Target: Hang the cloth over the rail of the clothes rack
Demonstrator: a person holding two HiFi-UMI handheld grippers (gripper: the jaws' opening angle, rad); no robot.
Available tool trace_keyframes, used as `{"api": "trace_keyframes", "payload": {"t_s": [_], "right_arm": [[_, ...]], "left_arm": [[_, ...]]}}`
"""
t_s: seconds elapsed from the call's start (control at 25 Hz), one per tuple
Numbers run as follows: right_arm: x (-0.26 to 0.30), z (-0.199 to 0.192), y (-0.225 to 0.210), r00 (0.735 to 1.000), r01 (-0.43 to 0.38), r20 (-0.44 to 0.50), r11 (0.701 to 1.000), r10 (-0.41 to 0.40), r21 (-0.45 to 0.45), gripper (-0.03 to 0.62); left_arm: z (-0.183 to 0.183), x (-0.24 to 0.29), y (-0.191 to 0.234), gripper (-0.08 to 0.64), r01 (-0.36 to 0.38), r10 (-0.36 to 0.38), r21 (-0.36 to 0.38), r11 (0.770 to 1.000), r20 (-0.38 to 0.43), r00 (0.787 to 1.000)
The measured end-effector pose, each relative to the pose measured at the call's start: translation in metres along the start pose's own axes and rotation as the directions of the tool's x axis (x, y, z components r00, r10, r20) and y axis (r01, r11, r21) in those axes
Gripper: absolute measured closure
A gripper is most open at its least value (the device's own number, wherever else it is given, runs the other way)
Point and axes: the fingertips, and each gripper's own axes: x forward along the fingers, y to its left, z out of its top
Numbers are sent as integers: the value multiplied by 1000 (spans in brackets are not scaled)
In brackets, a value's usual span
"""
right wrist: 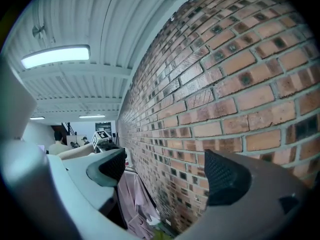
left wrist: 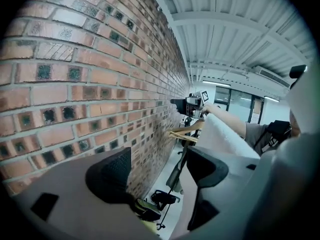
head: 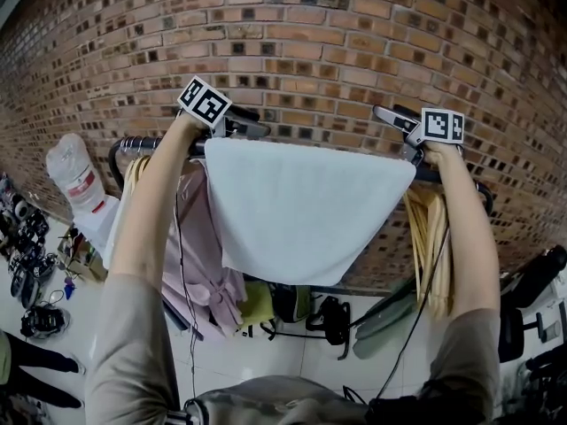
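Cloth: we see the white cloth (head: 301, 206) in the middle of the head view. It lies over the rail (head: 152, 142) of the clothes rack (head: 116, 161), and its front part hangs down flat with a slightly curved lower edge.

Left gripper: the left gripper (head: 257, 124) is at the upper left corner of the cloth, just above the rail. In its own view the jaws stand wide apart and we see only the wall and the floor between them, so it is released. The cloth lies beside the jaw at the right of that frame, but we cannot tell if it touches it.

Right gripper: the right gripper (head: 390, 115) is at the upper right corner of the cloth, also at the height of the rail. Its own view shows both jaws apart with nothing between them, so it grasps nothing.

Arms: the left arm (head: 151, 220) and the right arm (head: 461, 228) both reach up from the bottom of the frame, one on each side of the cloth.

Left of the cloth: a pink garment (head: 199, 255) hangs on the same rack, partly behind the cloth.

Right of the cloth: wooden hangers (head: 431, 237) hang on the rail, behind the right arm.

Background: a brick wall (head: 310, 42) fills the upper part of the frame behind the rack.

Floor: dark bags (head: 323, 312) lie under the cloth at the lower middle.
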Motion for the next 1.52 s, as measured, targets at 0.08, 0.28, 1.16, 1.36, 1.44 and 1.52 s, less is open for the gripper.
{"api": "trace_keyframes", "payload": {"t_s": [0.08,0.28,1.16,1.36,1.44,1.52], "right_arm": [[1,-4,-1,1000,8,-21,1000,-9,-11,117],[2,-2,0,1000,4,-6,1000,-4,-15,117],[-5,12,-2,999,34,44,996,-30,-77,120],[-15,22,-15,991,97,97,993,-91,-67,120],[-18,20,-20,989,119,92,991,-113,-58,120],[-19,26,-20,987,114,119,992,-107,-55,121]], "left_arm": [[3,-2,1,218,-2,2,-1,1000,20,1000],[20,-12,7,218,-42,42,-3,999,123,992],[17,-11,-14,306,36,-40,43,998,92,995],[15,-10,-22,554,79,-83,45,996,79,993],[13,-9,-24,554,92,-95,42,995,68,993],[13,-9,-24,554,94,-96,38,995,68,993]]}}
